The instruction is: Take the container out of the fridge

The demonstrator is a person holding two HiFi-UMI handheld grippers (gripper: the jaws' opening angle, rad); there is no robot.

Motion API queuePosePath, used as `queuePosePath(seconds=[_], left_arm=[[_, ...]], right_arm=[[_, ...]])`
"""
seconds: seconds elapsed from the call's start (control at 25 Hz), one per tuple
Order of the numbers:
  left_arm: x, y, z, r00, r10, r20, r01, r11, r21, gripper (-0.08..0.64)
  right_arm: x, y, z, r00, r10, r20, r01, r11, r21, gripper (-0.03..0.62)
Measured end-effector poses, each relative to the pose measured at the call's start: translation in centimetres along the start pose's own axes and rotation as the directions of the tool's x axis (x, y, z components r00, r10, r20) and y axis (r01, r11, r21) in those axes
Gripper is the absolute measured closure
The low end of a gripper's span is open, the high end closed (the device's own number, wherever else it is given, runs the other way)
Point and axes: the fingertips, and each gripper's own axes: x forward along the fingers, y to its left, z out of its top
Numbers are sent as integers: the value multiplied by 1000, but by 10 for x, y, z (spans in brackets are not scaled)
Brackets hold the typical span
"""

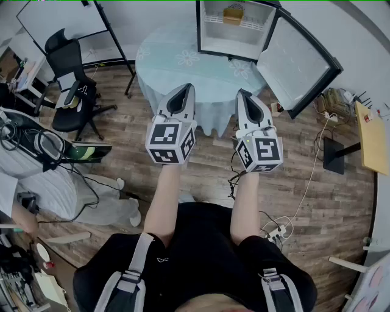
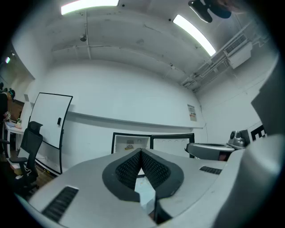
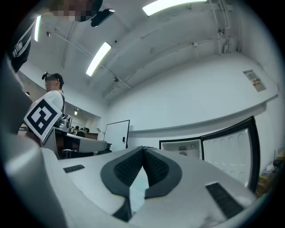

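Observation:
A small fridge (image 1: 239, 30) stands on a round table (image 1: 177, 61) with a pale blue cloth, its door (image 1: 298, 64) swung open to the right. A yellowish container (image 1: 233, 14) sits on the fridge's upper shelf. The left gripper (image 1: 183, 91) and the right gripper (image 1: 245, 97) are held side by side in front of the table, well short of the fridge, both shut and empty. The left gripper view shows shut jaws with the fridge (image 2: 131, 143) and the container (image 2: 129, 145) far beyond. In the right gripper view the fridge (image 3: 180, 147) is also distant.
A black office chair (image 1: 73, 79) and a whiteboard (image 1: 64, 21) stand at the left. Cables and a power strip (image 1: 274, 231) lie on the wooden floor. A wooden desk (image 1: 373, 137) sits at the right. A person in a white shirt (image 3: 51, 100) stands at the left of the right gripper view.

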Motion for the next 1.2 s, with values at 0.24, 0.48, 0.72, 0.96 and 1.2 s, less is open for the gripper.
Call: queuePosePath(seconds=[0.24,0.48,0.72,0.96,1.2], left_arm=[[2,-19,9,1000,-26,15,26,1000,3,560],[12,-42,9,999,-51,11,51,998,21,560],[19,-40,0,998,-62,-21,62,998,-22,560],[55,-43,-23,992,-105,-63,103,994,-32,560],[116,-18,-40,987,-123,-105,119,992,-45,560]], right_arm=[[-7,0,11,1000,23,14,-23,999,-24,586],[-11,-9,12,996,86,24,-86,996,-5,585],[-6,-10,-7,995,93,-31,-92,995,29,586],[9,-49,-33,997,13,-77,-7,997,81,584],[51,-100,-62,988,-110,-111,124,983,133,584]])
